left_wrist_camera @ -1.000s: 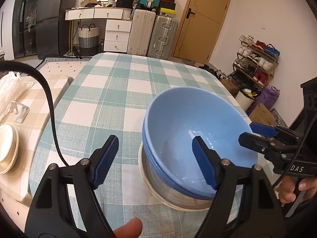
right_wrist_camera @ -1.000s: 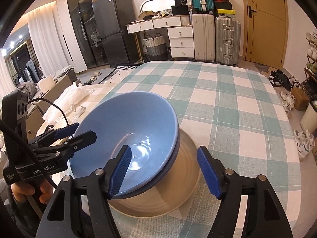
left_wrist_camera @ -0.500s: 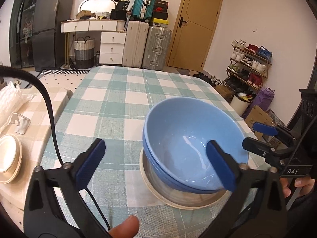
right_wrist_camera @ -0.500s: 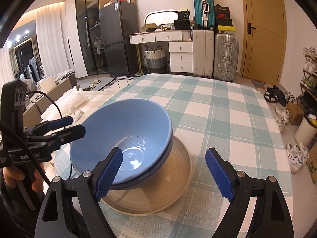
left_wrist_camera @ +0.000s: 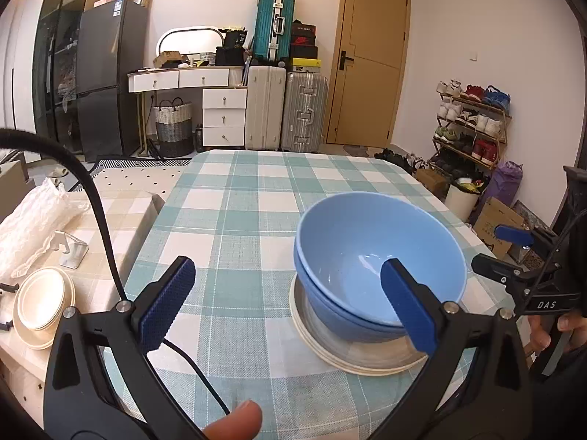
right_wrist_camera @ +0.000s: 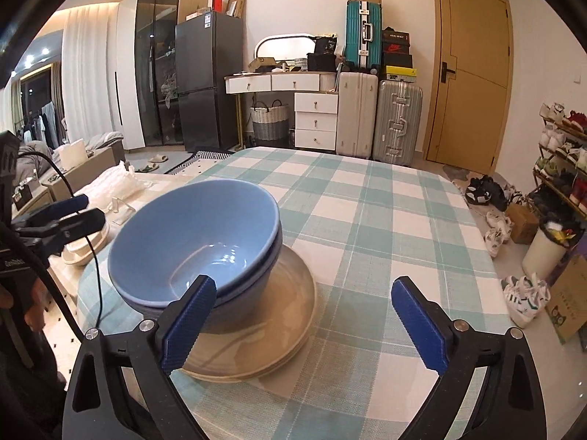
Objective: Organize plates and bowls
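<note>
- Two nested blue bowls (left_wrist_camera: 378,256) are being carried by stacked cream plates (left_wrist_camera: 367,357), their count being obscured.
- The left gripper (left_wrist_camera: 286,304) and right gripper (right_wrist_camera: 304,321) are being held wide open, nothing gripped, the right's jaws just opening.

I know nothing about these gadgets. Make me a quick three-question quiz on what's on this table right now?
1. True or false: the blue bowls sit nested on a stack of cream plates.
2. Is the left tool gripping anything?
3. The tablecloth pattern is: A) striped B) checked C) plain.

Key: 1 true. 2 No, it is open and empty; the right tool is open too, its jaws just widened. 3 B.
</note>
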`<act>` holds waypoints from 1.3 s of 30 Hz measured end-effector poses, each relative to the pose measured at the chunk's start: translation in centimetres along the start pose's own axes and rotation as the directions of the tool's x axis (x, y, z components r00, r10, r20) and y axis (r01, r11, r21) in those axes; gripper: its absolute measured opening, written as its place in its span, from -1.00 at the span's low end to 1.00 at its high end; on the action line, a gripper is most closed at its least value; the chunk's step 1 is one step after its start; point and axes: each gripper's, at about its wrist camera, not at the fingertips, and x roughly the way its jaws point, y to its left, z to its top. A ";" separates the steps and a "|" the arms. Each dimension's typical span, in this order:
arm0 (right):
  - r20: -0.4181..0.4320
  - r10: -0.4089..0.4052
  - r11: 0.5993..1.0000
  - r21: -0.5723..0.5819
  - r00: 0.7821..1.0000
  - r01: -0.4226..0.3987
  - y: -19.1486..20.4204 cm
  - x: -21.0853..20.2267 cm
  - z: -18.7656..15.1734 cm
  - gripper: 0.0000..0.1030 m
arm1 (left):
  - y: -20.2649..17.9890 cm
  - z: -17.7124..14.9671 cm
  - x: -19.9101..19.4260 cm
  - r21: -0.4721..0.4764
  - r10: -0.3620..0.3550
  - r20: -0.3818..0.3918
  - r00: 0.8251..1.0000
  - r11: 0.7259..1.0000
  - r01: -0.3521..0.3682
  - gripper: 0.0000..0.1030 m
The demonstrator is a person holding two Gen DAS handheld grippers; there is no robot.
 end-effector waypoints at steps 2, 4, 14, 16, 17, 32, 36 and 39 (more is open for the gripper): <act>0.007 0.004 1.000 0.014 1.000 -0.004 -0.1 0.0 -0.2 0.93 | 0.3 -0.3 -0.6 -0.006 -0.001 0.011 1.000 1.000 0.001 0.95; 0.033 -0.006 1.000 0.025 0.999 0.006 -0.1 -0.4 -0.5 0.93 | 0.6 -0.7 -1.3 -0.009 0.008 0.037 0.999 1.000 -0.008 0.95; 0.097 -0.059 0.997 0.060 0.994 0.053 -0.4 -1.0 -2.4 0.95 | 1.4 -2.8 -1.7 -0.011 0.046 0.051 0.998 0.999 -0.046 0.95; 0.104 -0.067 0.995 0.077 0.992 0.059 -0.7 -1.0 -2.6 0.95 | 1.6 -3.0 -1.5 -0.018 0.048 0.060 0.997 0.999 -0.047 0.95; 0.103 -0.069 0.995 0.084 0.992 0.061 -0.9 -1.0 -2.7 0.95 | 1.7 -3.2 -1.6 -0.024 0.053 0.067 0.996 0.998 -0.051 0.95; 0.159 -0.145 0.984 0.129 0.976 0.125 -1.6 -1.3 -3.9 0.95 | 1.2 -4.4 -0.6 -0.008 0.081 0.080 0.993 0.997 -0.080 0.95; 0.157 -0.158 0.982 0.131 0.975 0.138 -1.5 -1.3 -4.1 0.95 | 0.9 -4.6 -0.4 0.000 0.111 0.098 0.989 0.994 -0.111 0.95; 0.156 -0.153 0.982 0.137 0.976 0.132 -1.5 -1.4 -4.3 0.95 | 0.7 -4.8 -0.1 0.011 0.110 0.093 0.990 0.994 -0.111 0.95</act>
